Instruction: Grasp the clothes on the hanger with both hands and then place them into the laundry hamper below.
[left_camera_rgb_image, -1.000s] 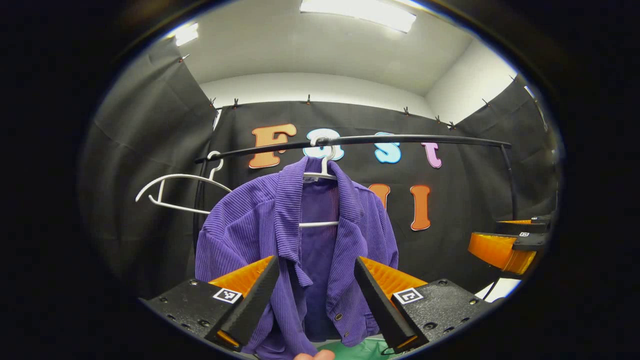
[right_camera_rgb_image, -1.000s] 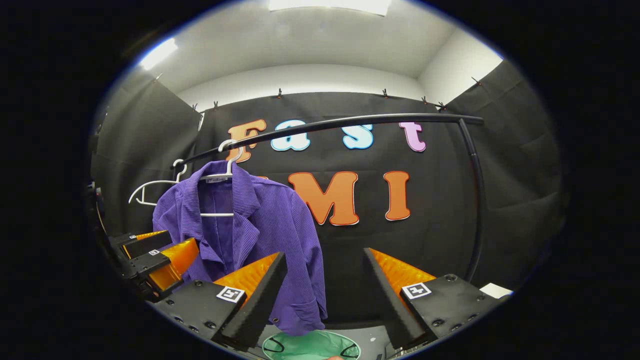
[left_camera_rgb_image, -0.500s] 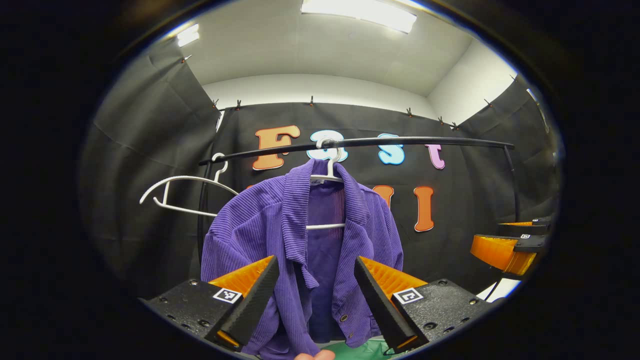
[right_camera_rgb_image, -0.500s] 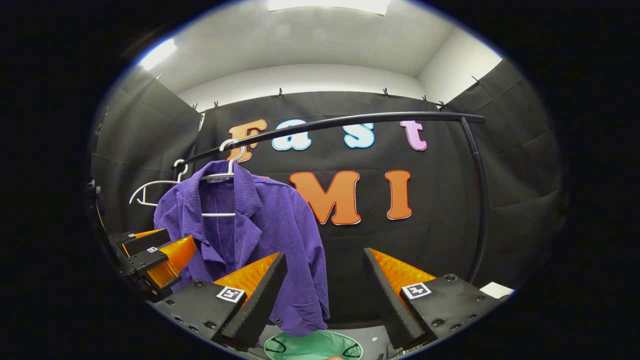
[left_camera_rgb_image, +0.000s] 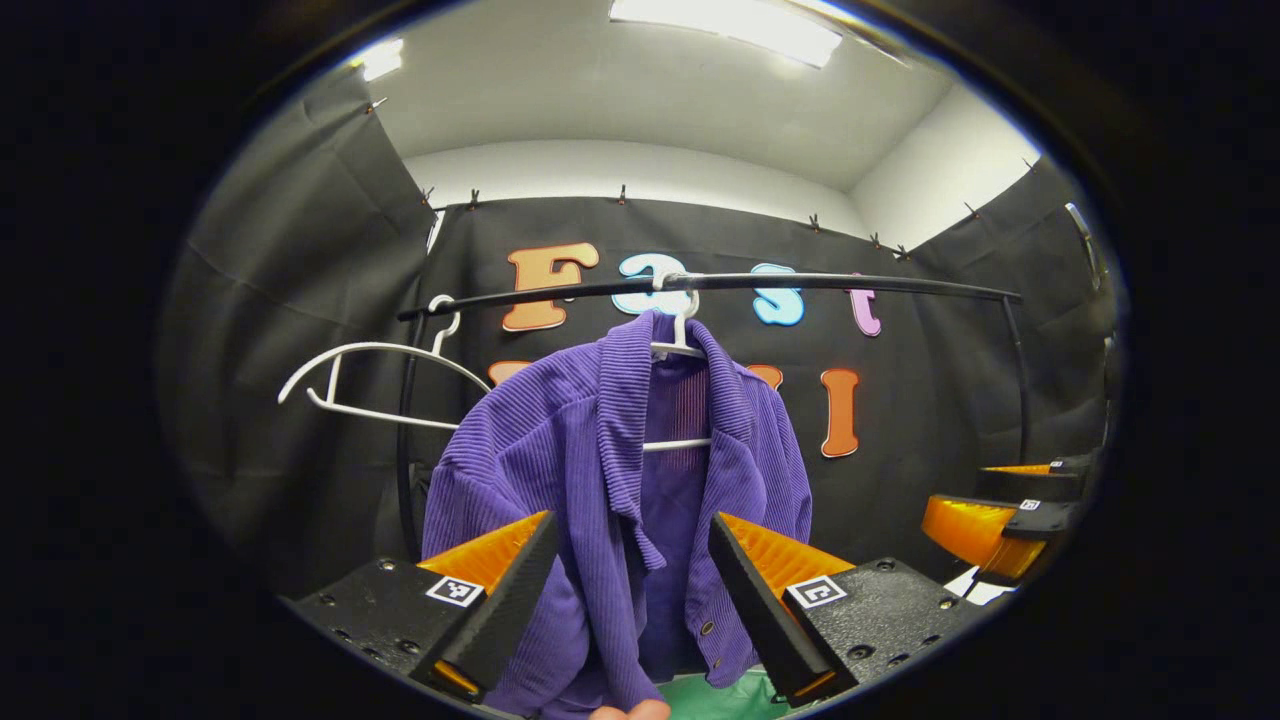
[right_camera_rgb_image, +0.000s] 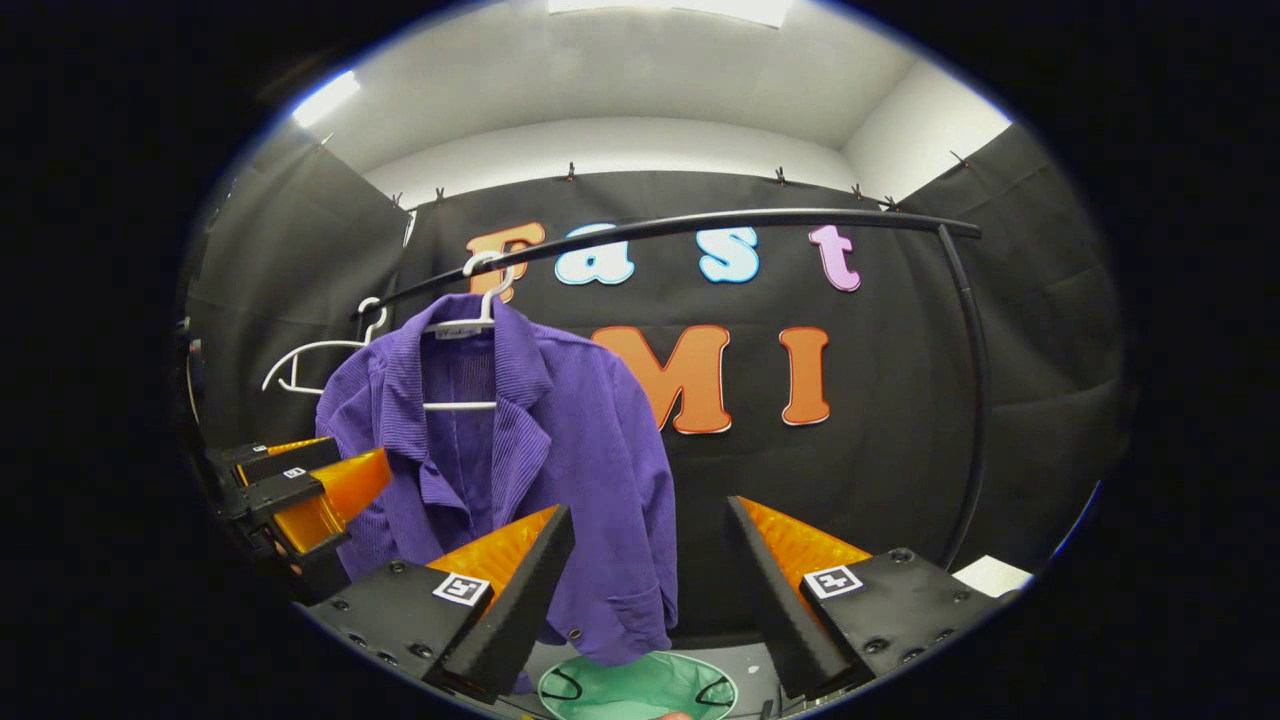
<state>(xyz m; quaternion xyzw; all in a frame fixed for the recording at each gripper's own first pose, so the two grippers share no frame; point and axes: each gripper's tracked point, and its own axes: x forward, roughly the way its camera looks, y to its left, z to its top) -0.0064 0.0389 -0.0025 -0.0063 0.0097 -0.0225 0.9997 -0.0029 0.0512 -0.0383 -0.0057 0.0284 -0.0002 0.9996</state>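
Straight ahead, a purple corduroy jacket (left_camera_rgb_image: 610, 480) hangs on a white hanger (left_camera_rgb_image: 678, 345) hooked over a black clothes rail (left_camera_rgb_image: 720, 285). Seen from the left gripper view, the jacket hangs open at the front, its collar folded out and its buttons showing near the hem. Beside the jacket on the same rail, toward the rail's end post, hangs a second white hanger (left_camera_rgb_image: 370, 385) with nothing on it. Below the jacket's hem sits a round green laundry hamper (right_camera_rgb_image: 638, 690), its two black loop handles visible in the right gripper view.

The left tool (left_camera_rgb_image: 632, 590) is held in front of the jacket's lower half with its two fingers spread wide apart, holding nothing; the cloth shows in the gap between them without being pinched. The right tool (right_camera_rgb_image: 650, 585) is likewise wide open and holds nothing, pointing at the black booth wall just past the jacket's sleeve, with the jacket (right_camera_rgb_image: 520, 470) off to one side of it. Neither tool touches the jacket.
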